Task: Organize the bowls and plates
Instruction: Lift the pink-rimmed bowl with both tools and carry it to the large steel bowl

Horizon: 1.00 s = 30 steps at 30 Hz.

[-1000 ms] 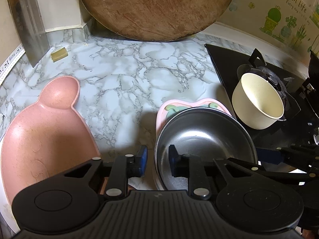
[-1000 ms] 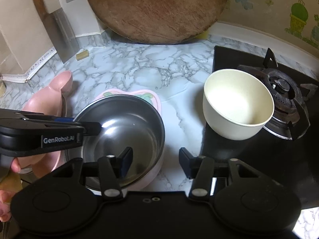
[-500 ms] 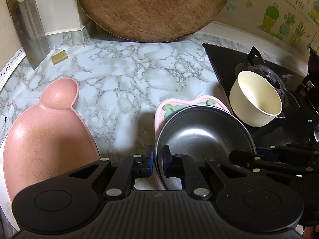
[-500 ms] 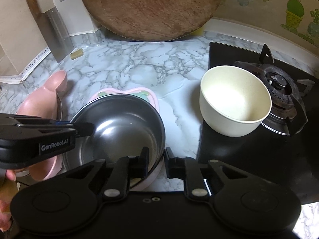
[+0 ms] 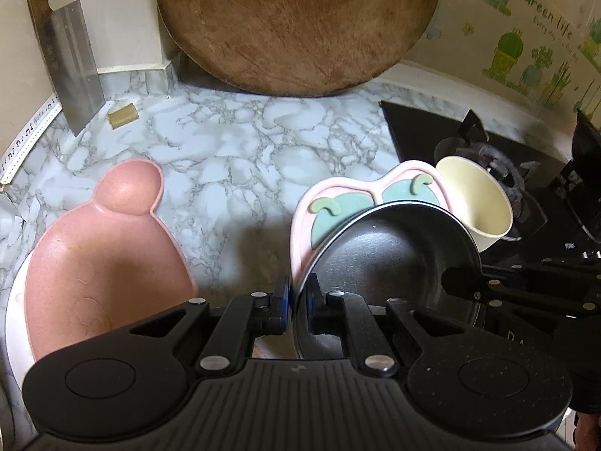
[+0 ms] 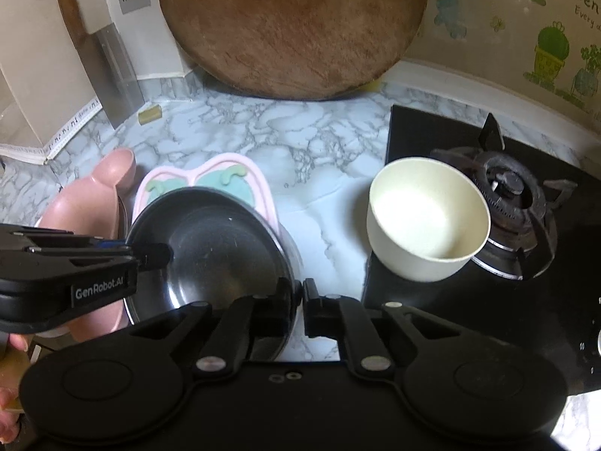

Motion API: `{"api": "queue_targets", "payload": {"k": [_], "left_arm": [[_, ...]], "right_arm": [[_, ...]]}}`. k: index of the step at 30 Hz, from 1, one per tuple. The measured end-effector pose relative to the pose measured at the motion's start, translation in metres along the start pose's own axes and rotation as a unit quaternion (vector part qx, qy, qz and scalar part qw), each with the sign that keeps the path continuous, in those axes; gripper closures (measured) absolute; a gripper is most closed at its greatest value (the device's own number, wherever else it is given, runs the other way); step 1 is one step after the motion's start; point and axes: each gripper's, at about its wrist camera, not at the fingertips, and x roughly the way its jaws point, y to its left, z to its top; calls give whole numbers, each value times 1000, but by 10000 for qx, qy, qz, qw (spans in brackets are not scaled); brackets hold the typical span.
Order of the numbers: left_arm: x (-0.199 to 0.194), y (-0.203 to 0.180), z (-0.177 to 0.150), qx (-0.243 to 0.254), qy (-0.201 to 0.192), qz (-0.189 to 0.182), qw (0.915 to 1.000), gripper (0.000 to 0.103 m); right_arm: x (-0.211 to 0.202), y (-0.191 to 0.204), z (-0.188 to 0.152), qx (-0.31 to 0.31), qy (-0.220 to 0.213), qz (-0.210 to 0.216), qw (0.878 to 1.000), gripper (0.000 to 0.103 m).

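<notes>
A steel bowl (image 5: 387,259) (image 6: 218,248) sits in a pink plate with green shapes (image 5: 338,203) (image 6: 210,176). Both are raised and tilted over the marble counter (image 5: 244,143). My left gripper (image 5: 296,295) (image 6: 150,255) is shut on their left rims, one finger inside the bowl. My right gripper (image 6: 300,295) (image 5: 462,282) is shut on the bowl's right rim; whether it also pinches the plate is hidden. A pink gourd-shaped dish (image 5: 94,255) (image 6: 86,210) lies to the left. A cream bowl (image 6: 428,218) (image 5: 484,203) stands at the hob's edge.
A big round wooden board (image 5: 296,26) leans on the back wall. A cleaver (image 5: 71,75) stands against the left wall with a small tan block (image 5: 122,114) beside it. The black gas hob (image 6: 507,195) fills the right side. A white plate edge (image 5: 15,300) shows under the pink dish.
Both grippers have gone from open to shut on the rims. The bowl and plate have risen off the counter and tilted, now hiding part of the cream bowl in the left wrist view.
</notes>
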Motion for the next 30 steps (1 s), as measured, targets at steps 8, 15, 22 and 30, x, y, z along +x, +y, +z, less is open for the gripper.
{"api": "queue_targets", "payload": {"k": [8,15,22,30], "left_arm": [[-31,12,6,-151,-127,-118,9997,95],[-68,40,3,-351,-201,134,9991,95],[-106,98,-16,-796,-316,495,9951,95],[-147,171,-50,-1384,-386,1013,9844,95]], "right_arm": [[-23,9,13,-136,-183,72,9997,95],[-39,38,25,-360,-295,333,9984,95],[-44,94,36,-773,-335,748,9936,95],[-41,181,40,-1420,-291,1321,9806,95]]}}
